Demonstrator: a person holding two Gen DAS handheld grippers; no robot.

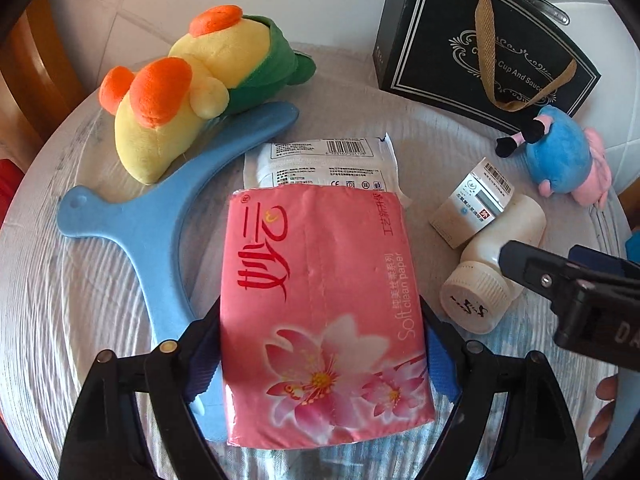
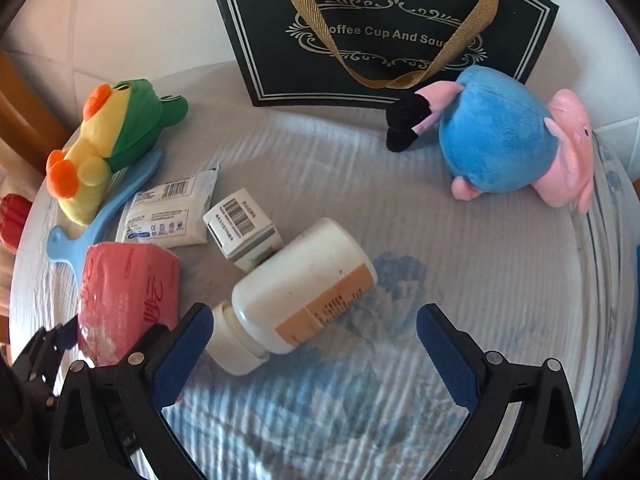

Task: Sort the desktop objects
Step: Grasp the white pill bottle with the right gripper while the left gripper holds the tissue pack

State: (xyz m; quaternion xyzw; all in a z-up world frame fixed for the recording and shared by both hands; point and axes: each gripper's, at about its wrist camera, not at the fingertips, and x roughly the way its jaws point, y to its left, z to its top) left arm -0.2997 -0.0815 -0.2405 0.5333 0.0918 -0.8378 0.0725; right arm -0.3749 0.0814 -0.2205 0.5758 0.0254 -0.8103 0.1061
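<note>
Tissue pack between our left claw's open jaws

The pink tissue pack (image 1: 324,312) lies mid-desk (image 1: 80,300); soft, light, slippery film, so we judge its long sides best; left claw (image 1: 320,356) straddles it unclamped; right claw (image 2: 314,340) gapes near the bottle (image 2: 296,288).

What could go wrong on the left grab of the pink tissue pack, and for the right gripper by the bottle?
1. The pink tissue pack sits between the wide-open left gripper but overlaps the white sachet and blue hanger; lifting may drag either.
2. The soft pack could crush or slip.
3. The open right gripper has one finger beside the cap of the white bottle; a nudge may roll it into the small box.
</note>
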